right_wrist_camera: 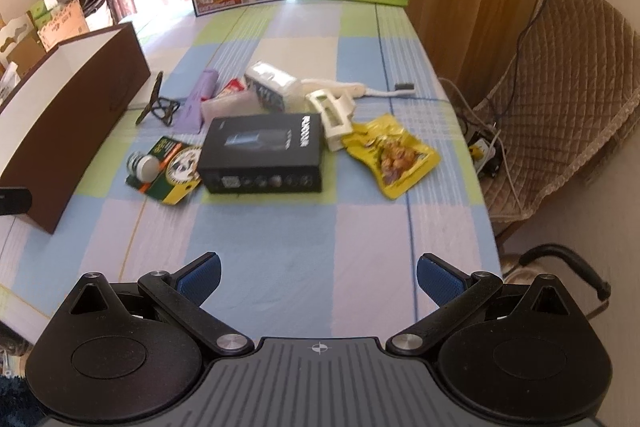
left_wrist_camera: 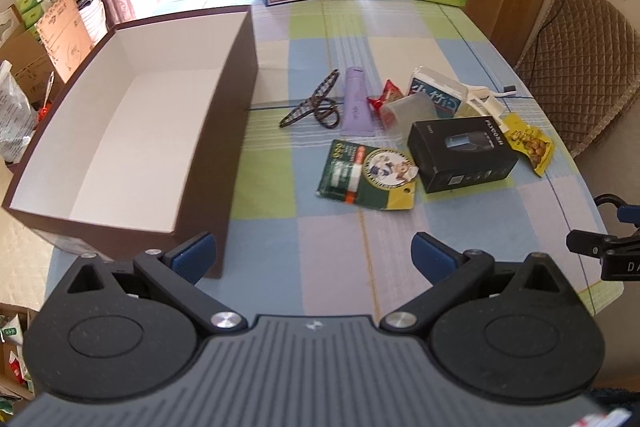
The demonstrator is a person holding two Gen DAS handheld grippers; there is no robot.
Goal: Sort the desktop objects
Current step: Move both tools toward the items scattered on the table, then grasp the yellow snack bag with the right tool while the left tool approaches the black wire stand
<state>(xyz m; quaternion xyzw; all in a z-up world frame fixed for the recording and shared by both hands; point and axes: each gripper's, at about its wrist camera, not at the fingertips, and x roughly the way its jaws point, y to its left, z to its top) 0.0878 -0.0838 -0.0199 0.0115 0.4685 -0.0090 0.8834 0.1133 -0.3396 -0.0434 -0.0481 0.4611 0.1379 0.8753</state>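
Clutter lies beyond my two empty, spread jaws. I judge the black box nearest; take its narrow sides, then the brown bin.

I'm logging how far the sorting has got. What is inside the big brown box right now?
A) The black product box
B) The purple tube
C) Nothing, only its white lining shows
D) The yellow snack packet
C: the left wrist view looks into the brown box and shows only bare white lining, while the black product box, yellow snack packet and purple tube lie on the tablecloth.
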